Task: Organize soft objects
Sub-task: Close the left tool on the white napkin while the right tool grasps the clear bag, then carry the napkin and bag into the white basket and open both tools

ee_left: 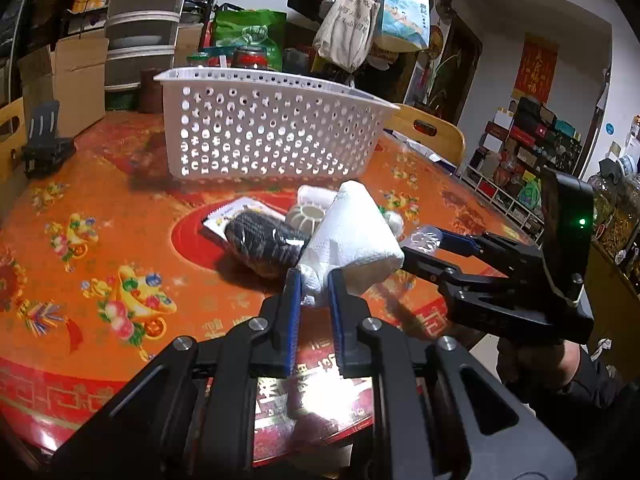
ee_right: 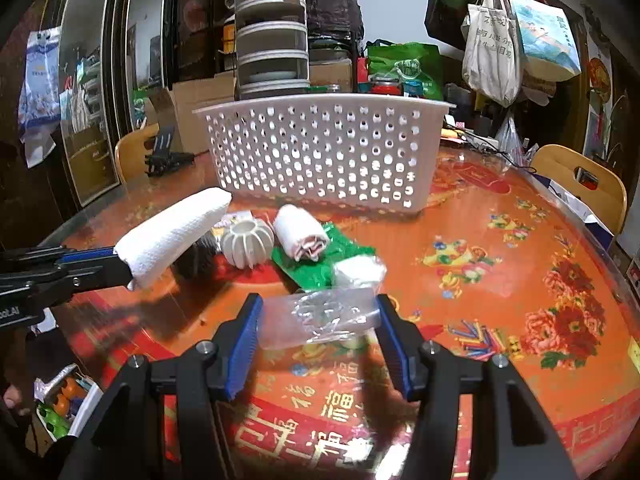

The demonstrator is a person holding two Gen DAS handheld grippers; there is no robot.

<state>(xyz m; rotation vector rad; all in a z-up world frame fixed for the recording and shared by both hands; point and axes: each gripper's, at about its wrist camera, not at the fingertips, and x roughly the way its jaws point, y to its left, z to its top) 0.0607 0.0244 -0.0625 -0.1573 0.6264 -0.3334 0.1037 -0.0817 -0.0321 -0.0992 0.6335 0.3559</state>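
Your left gripper (ee_left: 314,280) is squeezed tight on a white paper towel roll (ee_left: 352,236) and holds it up, while your right gripper (ee_right: 318,320) is wide apart, low and near it.

so the room was pretty cluttered, round table (ee_left: 92,216) under an orange-red festive cloth with a glossy cover that caught the overhead light. Wooden chairs (ee_right: 580,176) sat at the edge. Behind it there was a stacked grey drawer tower (ee_right: 272,40), cardboard boxes (ee_left: 76,76) and a green bag (ee_right: 404,66). Tote bags (ee_left: 348,28) hung against a white wall, a red banner (ee_left: 535,68) beside a doorway, low shelves (ee_left: 520,160) packed with boxes
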